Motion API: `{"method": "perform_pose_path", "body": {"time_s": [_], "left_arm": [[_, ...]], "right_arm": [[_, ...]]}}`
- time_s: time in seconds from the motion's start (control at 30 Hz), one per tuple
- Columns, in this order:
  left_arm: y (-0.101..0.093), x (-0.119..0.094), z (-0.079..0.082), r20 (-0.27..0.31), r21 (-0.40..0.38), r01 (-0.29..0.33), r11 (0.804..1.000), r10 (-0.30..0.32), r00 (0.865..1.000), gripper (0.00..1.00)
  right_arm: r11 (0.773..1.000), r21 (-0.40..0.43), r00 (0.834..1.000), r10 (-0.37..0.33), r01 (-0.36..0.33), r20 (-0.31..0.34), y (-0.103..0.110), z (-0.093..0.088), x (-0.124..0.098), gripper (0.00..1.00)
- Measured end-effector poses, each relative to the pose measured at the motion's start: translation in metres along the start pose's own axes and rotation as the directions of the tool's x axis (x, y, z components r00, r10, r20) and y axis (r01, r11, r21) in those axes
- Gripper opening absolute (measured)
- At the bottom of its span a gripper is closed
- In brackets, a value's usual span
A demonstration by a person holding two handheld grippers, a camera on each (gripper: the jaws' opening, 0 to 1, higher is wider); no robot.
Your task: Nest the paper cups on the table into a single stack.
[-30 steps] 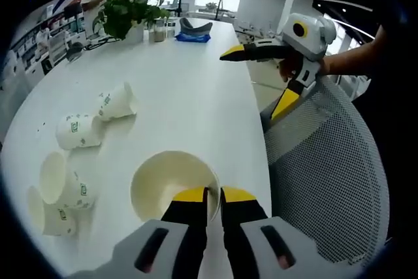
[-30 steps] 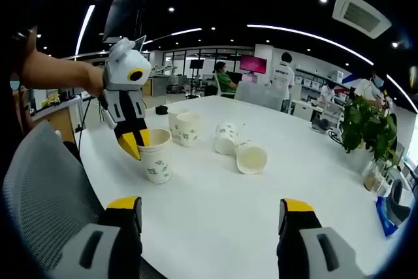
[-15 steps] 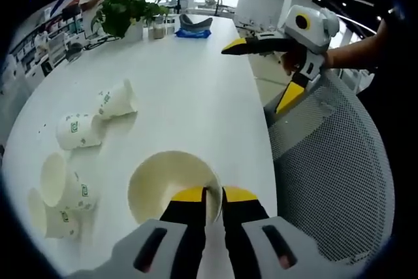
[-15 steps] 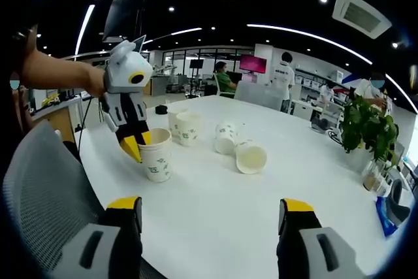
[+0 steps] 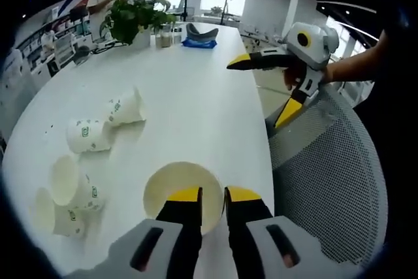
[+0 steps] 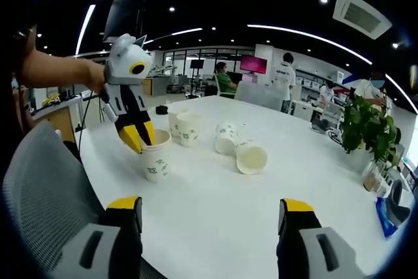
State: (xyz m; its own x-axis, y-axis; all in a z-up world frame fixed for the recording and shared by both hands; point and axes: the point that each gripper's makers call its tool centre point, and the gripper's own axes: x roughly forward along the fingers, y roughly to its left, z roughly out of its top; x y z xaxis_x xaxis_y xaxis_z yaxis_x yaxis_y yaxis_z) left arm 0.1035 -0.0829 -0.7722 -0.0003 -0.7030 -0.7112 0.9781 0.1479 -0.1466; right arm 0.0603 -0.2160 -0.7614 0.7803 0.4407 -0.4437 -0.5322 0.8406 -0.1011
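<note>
Left gripper [image 5: 213, 194] pinches the near rim of an upright cup [image 5: 177, 186], one jaw inside the wall and one outside; in the right gripper view it [image 6: 139, 139] stands over that cup [image 6: 155, 157] near the edge of the white surface [image 6: 261, 207]. Right gripper [image 6: 212, 210] is spread wide with nothing between its jaws, held in the air beside a mesh chair [image 5: 326, 174]. Two cups [image 5: 68, 194] lie or stand close together at the left of the left gripper view. Farther along the surface [image 5: 196, 89] two more cups [image 5: 104, 125] lie on their sides, touching. A potted plant [image 5: 134, 17] stands at the far end.
</note>
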Motion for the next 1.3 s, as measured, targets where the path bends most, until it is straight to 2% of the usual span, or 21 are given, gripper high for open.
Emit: {"method": "perform_pose_path", "body": {"time_s": [0.37, 0.4, 0.5, 0.67, 1.13, 1.3], "left_arm": [[0.010, -0.023, 0.010, 0.028, 0.011, -0.033, 0.999, 0.032, 0.999, 0.12], [0.017, -0.027, 0.008, 0.031, 0.010, -0.039, 0.999, 0.039, 0.999, 0.12], [0.020, -0.033, 0.013, 0.031, 0.010, -0.058, 0.998, 0.058, 0.998, 0.12], [0.035, -0.040, 0.011, 0.032, 0.008, -0.085, 0.996, 0.085, 0.996, 0.12], [0.067, -0.047, 0.009, 0.018, -0.003, -0.147, 0.989, 0.147, 0.989, 0.14], [0.086, -0.049, 0.009, 0.015, 0.009, -0.184, 0.983, 0.184, 0.983, 0.16]], "right_arm": [[1.000, 0.001, 1.000, -0.001, 0.001, 0.006, 0.001, 0.002, -0.001, 0.87], [1.000, 0.002, 1.000, 0.000, 0.000, 0.006, 0.000, 0.001, 0.000, 0.87], [1.000, 0.001, 1.000, 0.000, 0.000, 0.006, 0.000, 0.001, 0.000, 0.87], [1.000, 0.002, 1.000, 0.000, 0.000, 0.009, 0.000, 0.002, -0.001, 0.87], [1.000, 0.006, 1.000, 0.002, -0.002, 0.010, 0.000, 0.001, 0.000, 0.87], [1.000, 0.008, 1.000, 0.000, 0.000, 0.007, 0.000, 0.002, 0.000, 0.87]]}}
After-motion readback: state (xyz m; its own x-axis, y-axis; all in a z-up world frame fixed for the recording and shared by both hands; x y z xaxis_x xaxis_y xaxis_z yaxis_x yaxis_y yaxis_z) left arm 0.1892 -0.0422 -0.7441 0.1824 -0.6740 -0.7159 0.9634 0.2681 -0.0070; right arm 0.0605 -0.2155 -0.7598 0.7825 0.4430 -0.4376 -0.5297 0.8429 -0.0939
